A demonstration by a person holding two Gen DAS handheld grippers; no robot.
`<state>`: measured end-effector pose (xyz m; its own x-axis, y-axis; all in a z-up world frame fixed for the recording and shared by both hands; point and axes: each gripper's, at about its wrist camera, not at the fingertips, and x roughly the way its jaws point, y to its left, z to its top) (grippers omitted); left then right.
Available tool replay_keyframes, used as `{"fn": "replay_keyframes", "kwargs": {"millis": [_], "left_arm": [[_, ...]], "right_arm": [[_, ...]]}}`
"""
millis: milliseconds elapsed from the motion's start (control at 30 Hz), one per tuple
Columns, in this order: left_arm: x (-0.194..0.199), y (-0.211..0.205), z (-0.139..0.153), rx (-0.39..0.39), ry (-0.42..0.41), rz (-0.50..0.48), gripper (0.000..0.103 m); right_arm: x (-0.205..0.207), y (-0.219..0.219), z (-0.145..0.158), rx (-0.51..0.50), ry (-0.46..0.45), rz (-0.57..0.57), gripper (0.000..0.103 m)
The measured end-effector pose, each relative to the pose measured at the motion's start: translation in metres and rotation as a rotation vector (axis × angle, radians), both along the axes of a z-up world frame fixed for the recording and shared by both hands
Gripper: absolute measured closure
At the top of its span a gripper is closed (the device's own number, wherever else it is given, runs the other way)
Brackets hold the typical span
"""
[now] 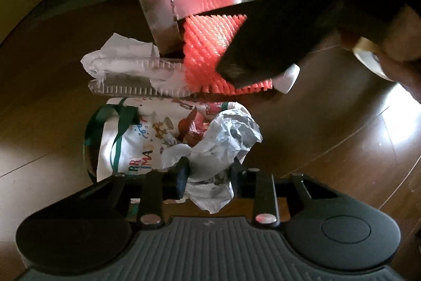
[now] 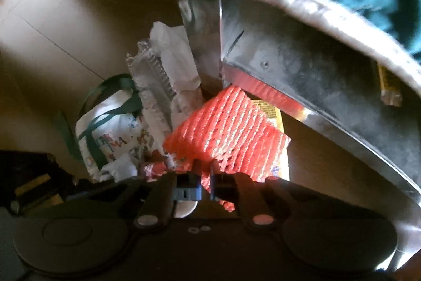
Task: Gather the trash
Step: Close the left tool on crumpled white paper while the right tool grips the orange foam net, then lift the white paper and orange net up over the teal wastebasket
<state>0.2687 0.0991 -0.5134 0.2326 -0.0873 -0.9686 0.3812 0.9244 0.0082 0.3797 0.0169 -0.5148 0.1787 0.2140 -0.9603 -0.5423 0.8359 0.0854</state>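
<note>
Trash pile on wooden floor (image 1: 329, 128) beside metal leg (image 1: 158, 17) | left gripper (image 1: 209, 177) clamped on crumpled grey paper (image 1: 226, 138) over Christmas-print bag (image 1: 136, 146) | right gripper (image 2: 206, 182) pinched tight on edge of red netting (image 2: 231, 133) | clear plastic tray (image 1: 131, 75) touching netting
</note>
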Motion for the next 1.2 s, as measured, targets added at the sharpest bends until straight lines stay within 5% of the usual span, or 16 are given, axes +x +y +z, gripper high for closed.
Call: {"fn": "replay_keyframes", "kwargs": {"millis": [267, 533, 900, 1200], "left_arm": [[0.004, 0.011, 0.038, -0.046, 0.008, 0.011, 0.076], [0.003, 0.020, 0.124, -0.143, -0.045, -0.006, 0.076], [-0.014, 0.001, 0.264, -0.107, -0.257, -0.069, 0.076], [-0.033, -0.014, 0.381, -0.147, -0.450, 0.013, 0.076]], "right_arm": [[-0.014, -0.022, 0.043, 0.037, -0.029, -0.024, 0.099], [-0.044, -0.050, 0.119, 0.117, -0.080, -0.045, 0.099], [-0.100, -0.089, 0.250, 0.237, -0.212, -0.059, 0.099], [-0.150, -0.127, 0.353, 0.311, -0.376, -0.058, 0.099]]}}
